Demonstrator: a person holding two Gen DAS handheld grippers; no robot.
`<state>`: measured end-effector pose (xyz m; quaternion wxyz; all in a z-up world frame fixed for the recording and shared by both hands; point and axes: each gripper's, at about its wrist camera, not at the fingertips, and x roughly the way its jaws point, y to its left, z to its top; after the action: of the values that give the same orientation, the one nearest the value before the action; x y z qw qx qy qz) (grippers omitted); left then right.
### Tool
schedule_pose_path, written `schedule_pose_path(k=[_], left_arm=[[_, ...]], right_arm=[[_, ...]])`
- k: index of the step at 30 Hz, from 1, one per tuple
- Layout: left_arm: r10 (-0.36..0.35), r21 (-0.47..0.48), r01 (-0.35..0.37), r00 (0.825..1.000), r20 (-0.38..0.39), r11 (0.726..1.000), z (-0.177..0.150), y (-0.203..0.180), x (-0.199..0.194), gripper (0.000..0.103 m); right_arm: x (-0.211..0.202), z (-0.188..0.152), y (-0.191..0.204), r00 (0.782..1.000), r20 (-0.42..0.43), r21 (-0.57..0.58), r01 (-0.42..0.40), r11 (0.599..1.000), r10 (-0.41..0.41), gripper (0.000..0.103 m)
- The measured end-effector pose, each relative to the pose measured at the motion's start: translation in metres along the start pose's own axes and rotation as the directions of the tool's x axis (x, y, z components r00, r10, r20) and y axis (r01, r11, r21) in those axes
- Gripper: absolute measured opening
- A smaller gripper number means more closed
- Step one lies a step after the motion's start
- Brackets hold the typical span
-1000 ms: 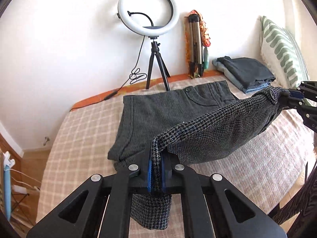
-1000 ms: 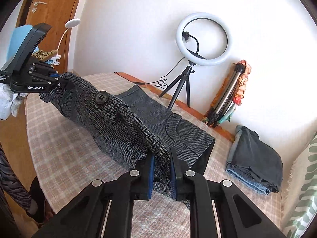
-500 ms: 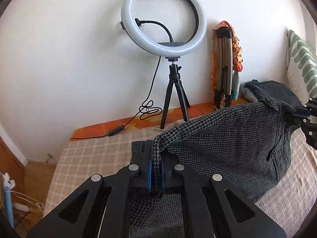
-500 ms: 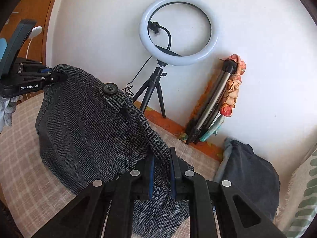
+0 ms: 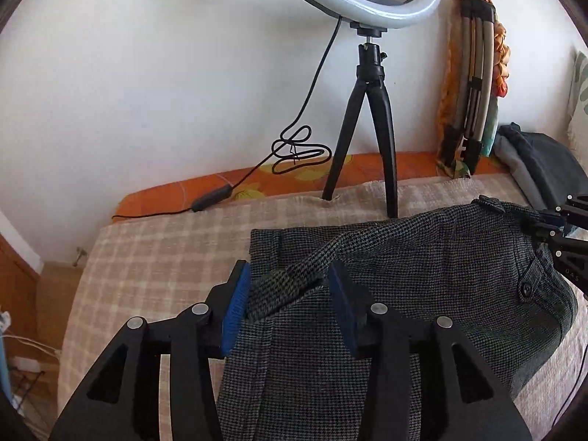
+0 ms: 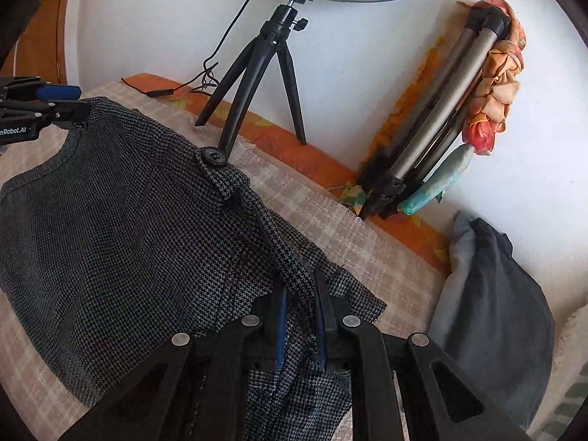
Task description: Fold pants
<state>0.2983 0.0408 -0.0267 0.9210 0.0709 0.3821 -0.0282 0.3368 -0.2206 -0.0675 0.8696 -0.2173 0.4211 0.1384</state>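
The grey houndstooth pants (image 5: 422,275) lie on the checked bed cover, laid over a folded dark garment whose edge (image 5: 264,242) shows at the far side. My left gripper (image 5: 290,294) is open, its blue pads apart, with the waistband corner loose between them. My right gripper (image 6: 299,316) is shut on the other waistband corner of the pants (image 6: 128,228). A black button (image 6: 215,155) sits on the waistband. The left gripper also shows in the right wrist view (image 6: 47,110), and the right gripper in the left wrist view (image 5: 562,220).
A ring light on a black tripod (image 5: 371,110) stands on the bed just beyond the pants, its cable (image 5: 294,150) trailing left. A folded tripod with a scarf (image 6: 441,139) leans on the wall. Folded dark clothes (image 6: 492,294) lie at right. The bed edge (image 5: 84,294) is at left.
Both grippers have moved forward and down, laying the pants onto the folded garment on the bed. My left gripper has opened and let go of the waistband.
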Motion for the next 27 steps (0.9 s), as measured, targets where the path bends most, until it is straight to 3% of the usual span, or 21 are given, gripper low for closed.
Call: schedule_pose_path(k=[3, 7, 9, 11, 13, 16, 22, 27], left_arm=[[0.014, -0.031, -0.013, 1.0, 0.011, 0.999, 0.001, 0.025, -0.014, 0.043], [-0.005, -0.059, 0.006, 1.0, 0.013, 0.998, -0.014, 0.046, -0.036, 0.048], [-0.042, -0.083, 0.041, 0.999, -0.012, 0.996, -0.026, 0.048, -0.038, 0.048], [-0.096, -0.11, 0.091, 0.995, -0.042, 0.99, -0.037, 0.043, -0.037, 0.048], [-0.135, -0.105, 0.129, 0.989, -0.053, 0.986, -0.048, 0.03, -0.036, 0.048], [-0.195, -0.084, 0.19, 0.979, -0.055, 0.978, -0.06, 0.007, -0.037, 0.048], [-0.281, -0.037, 0.279, 0.957, -0.079, 0.96, -0.07, -0.04, -0.032, 0.048], [-0.301, -0.001, 0.302, 0.951, -0.072, 0.953, -0.066, -0.076, -0.031, 0.048]], right_arm=[[0.016, 0.003, -0.002, 0.999, -0.042, -0.002, 0.018, 1.0, -0.018, 0.013], [0.018, 0.004, -0.006, 0.995, -0.029, 0.0, 0.09, 0.996, -0.09, 0.046], [0.009, 0.004, -0.013, 0.998, -0.022, 0.057, 0.063, 0.996, -0.062, 0.051], [-0.006, -0.003, -0.022, 0.999, 0.002, 0.132, 0.043, 0.99, -0.043, 0.07], [-0.025, -0.017, -0.032, 0.999, 0.037, 0.216, -0.002, 0.976, -0.006, 0.077], [-0.053, -0.05, -0.039, 0.999, 0.042, 0.321, -0.043, 0.946, 0.032, 0.078], [-0.096, -0.121, -0.036, 0.999, -0.002, 0.495, -0.032, 0.868, 0.038, 0.086], [-0.099, -0.16, -0.031, 0.988, 0.024, 0.683, -0.127, 0.72, 0.151, 0.086]])
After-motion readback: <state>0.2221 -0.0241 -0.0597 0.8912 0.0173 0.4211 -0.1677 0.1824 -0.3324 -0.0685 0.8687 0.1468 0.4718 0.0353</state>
